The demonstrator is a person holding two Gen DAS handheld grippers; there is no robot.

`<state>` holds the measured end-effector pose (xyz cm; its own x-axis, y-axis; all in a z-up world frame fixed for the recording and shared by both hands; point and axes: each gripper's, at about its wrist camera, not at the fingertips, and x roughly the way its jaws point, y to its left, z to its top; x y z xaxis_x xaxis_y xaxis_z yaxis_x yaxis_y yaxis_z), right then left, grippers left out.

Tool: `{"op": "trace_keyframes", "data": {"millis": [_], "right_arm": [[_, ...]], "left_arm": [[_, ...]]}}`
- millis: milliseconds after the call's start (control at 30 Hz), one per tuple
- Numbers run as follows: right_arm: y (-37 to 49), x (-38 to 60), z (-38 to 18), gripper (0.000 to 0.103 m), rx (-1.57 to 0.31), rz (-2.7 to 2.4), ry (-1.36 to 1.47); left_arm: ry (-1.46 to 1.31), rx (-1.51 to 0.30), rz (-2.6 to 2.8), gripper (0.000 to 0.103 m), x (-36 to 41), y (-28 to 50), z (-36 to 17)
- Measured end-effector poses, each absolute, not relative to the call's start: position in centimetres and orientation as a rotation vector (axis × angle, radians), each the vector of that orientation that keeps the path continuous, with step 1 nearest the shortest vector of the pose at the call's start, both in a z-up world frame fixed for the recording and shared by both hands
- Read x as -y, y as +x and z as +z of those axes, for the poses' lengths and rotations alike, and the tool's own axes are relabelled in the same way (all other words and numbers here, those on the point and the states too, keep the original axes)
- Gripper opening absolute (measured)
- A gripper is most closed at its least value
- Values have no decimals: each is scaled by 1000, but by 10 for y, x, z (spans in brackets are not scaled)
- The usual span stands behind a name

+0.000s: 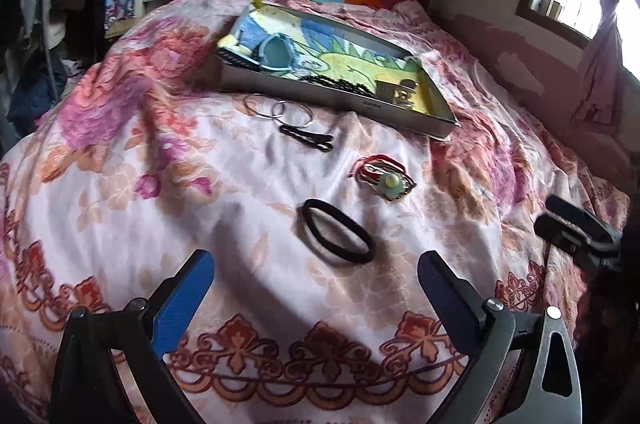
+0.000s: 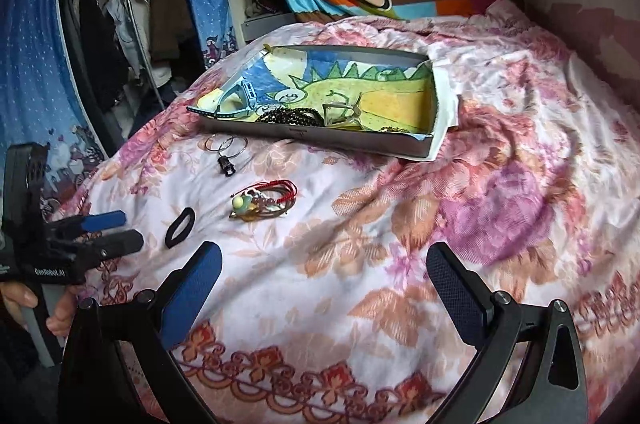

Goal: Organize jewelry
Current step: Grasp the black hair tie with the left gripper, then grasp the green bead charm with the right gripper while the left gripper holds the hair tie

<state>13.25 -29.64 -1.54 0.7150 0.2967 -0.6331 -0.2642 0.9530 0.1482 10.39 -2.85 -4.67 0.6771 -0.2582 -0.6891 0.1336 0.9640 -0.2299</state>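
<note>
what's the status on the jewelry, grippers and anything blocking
Left gripper open, empty, above black hair tie. Right gripper open, empty. Bracelets, rings, clip outside tray. Nothing blocking.

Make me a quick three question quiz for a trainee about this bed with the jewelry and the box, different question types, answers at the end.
1. True or false: the black hair tie already lies inside the grey box.
2. Multiple choice: which loose item lies nearest the left claw? A) the silver rings B) the black hair tie C) the red cord bracelet bundle
3. Fill in: the light blue watch lies ____ the box.

Key:
1. False; it lies on the floral bedspread, apart from the box.
2. B
3. Inside, at the box's left end, as does a dark bead bracelet.

Both the left claw and the right claw are open and empty.
</note>
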Motion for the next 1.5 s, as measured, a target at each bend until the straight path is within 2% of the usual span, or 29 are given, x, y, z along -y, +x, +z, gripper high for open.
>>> {"op": "trace_keyframes", "data": {"millis": [100, 167, 233, 300, 433, 500, 600, 767, 933, 1033, 1367, 1500], "right_arm": [[147, 300, -20, 100, -731, 344, 94], [157, 300, -25, 95, -751, 373, 122], [165, 298, -29, 80, -769, 400, 138], [170, 293, -33, 72, -777, 421, 139], [178, 275, -38, 59, -785, 480, 96], [182, 261, -41, 59, -791, 512, 56], [188, 252, -44, 51, -809, 547, 38], [192, 237, -47, 45, -817, 589, 9], [195, 217, -48, 39, -797, 624, -52], [199, 208, -53, 31, -804, 633, -80], [203, 192, -63, 31, -812, 633, -146], [197, 189, -61, 23, -789, 621, -186]], "left_arm": [[-157, -808, -264, 90, 34, 111, -47], [-145, -829, -293, 82, 39, 119, -50], [-134, -859, -311, 75, 43, 126, -54], [-126, -890, -329, 65, 47, 132, -59], [-126, -934, -345, 56, 49, 138, -66], [-130, -938, -341, 47, 48, 139, -67], [-143, -953, -303, 30, 42, 143, -72], [-188, -964, -264, 15, 32, 149, -76], [-224, -958, -244, 10, 26, 153, -78], [-242, -948, -231, 9, 22, 152, -79], [-318, -915, -167, 9, 8, 149, -79], [-308, -912, -164, 9, 10, 149, -79]]}}
